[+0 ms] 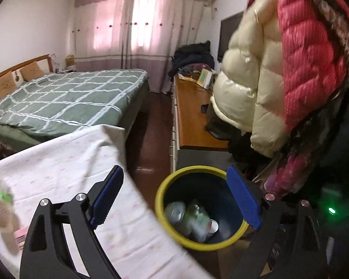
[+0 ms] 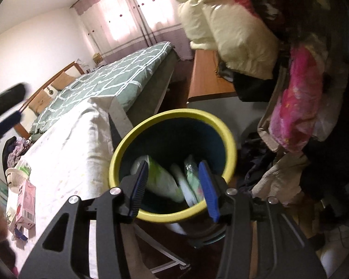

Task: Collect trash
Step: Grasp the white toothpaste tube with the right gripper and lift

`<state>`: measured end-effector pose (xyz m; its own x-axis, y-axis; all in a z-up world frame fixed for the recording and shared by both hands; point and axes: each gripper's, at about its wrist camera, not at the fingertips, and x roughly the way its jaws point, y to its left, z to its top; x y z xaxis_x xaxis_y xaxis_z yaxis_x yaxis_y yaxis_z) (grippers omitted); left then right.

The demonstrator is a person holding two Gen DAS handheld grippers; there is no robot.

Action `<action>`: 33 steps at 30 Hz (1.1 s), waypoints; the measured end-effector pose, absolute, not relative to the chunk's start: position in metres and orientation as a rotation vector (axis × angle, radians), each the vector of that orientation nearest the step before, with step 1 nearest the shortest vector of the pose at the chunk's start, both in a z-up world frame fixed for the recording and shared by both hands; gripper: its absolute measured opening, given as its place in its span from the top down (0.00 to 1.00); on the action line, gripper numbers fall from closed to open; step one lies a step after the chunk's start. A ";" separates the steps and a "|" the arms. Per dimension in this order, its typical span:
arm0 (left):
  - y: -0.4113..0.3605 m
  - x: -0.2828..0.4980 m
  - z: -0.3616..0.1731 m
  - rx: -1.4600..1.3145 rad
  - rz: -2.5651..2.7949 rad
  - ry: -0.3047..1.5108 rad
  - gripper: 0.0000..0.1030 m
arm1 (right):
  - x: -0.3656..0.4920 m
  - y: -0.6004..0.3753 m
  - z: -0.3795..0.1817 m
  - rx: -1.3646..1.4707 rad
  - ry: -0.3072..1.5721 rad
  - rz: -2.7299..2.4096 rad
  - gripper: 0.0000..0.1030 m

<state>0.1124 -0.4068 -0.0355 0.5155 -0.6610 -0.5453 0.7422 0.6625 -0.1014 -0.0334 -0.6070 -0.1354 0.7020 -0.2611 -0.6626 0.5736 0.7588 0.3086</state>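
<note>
A dark bin with a yellow rim (image 1: 160,190) stands on the floor beside a cloth-covered table; it also shows in the right wrist view (image 2: 118,153). Inside lie plastic bottles and wrappers (image 1: 193,216) (image 2: 162,181). My left gripper (image 1: 174,200) is open and empty, above the table edge and the bin. My right gripper (image 2: 173,186) is open and empty, right over the bin's mouth. A pink carton (image 2: 25,202) and a white cup with a green label (image 2: 19,172) stand on the table. The left gripper's blurred finger (image 2: 7,116) shows at the far left of the right wrist view.
The table has a white cloth (image 1: 69,162). A bed with a green checked cover (image 1: 65,100) lies behind. A wooden desk (image 1: 193,116) stands to the right. Cream and pink jackets (image 1: 279,69) hang right above the bin. A blurred furry object (image 1: 0,218) sits at the left.
</note>
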 end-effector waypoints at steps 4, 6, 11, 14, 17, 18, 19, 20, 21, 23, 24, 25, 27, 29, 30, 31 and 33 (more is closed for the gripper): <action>-0.329 0.108 -0.022 0.111 -0.766 0.571 0.06 | -0.018 -0.588 -0.135 0.502 0.660 -0.432 0.58; -0.283 0.108 -0.019 0.081 -0.692 0.561 0.05 | -0.007 -0.570 -0.134 0.475 0.675 -0.383 0.57; -0.169 0.104 -0.016 0.005 -0.462 0.555 0.05 | 0.025 -0.511 -0.132 0.402 0.719 -0.254 0.57; -0.116 0.091 -0.019 -0.004 -0.334 0.533 0.05 | 0.046 -0.467 -0.132 0.352 0.743 -0.161 0.57; -0.067 0.082 -0.028 -0.021 -0.236 0.538 0.05 | 0.063 -0.418 -0.131 0.299 0.771 -0.049 0.57; -0.054 0.081 -0.030 -0.027 -0.213 0.543 0.05 | 0.067 -0.401 -0.131 0.282 0.779 -0.004 0.57; -0.041 0.079 -0.034 -0.036 -0.190 0.550 0.05 | 0.070 -0.383 -0.130 0.262 0.786 0.039 0.57; -0.027 0.076 -0.037 -0.050 -0.169 0.555 0.05 | 0.072 -0.368 -0.129 0.243 0.790 0.071 0.57; -0.016 0.075 -0.039 -0.062 -0.155 0.557 0.05 | 0.075 -0.351 -0.127 0.220 0.793 0.110 0.57; 0.006 0.071 -0.044 -0.090 -0.128 0.558 0.05 | 0.079 -0.321 -0.125 0.186 0.795 0.182 0.57; 0.016 0.069 -0.045 -0.100 -0.118 0.556 0.05 | 0.080 -0.307 -0.123 0.169 0.798 0.216 0.57; 0.023 0.068 -0.045 -0.108 -0.109 0.551 0.05 | 0.081 -0.294 -0.123 0.152 0.802 0.249 0.54; 0.034 0.065 -0.046 -0.117 -0.096 0.539 0.05 | 0.081 -0.275 -0.122 0.121 0.808 0.280 0.46; 0.038 0.063 -0.046 -0.115 -0.090 0.531 0.05 | 0.083 -0.262 -0.124 0.082 0.815 0.294 0.42; 0.040 0.062 -0.046 -0.116 -0.092 0.529 0.05 | 0.084 -0.256 -0.125 0.058 0.819 0.295 0.41; 0.042 0.060 -0.047 -0.119 -0.095 0.528 0.05 | 0.085 -0.250 -0.127 0.034 0.824 0.295 0.40; 0.039 0.060 -0.047 -0.124 -0.105 0.532 0.05 | 0.087 -0.245 -0.130 0.010 0.835 0.300 0.39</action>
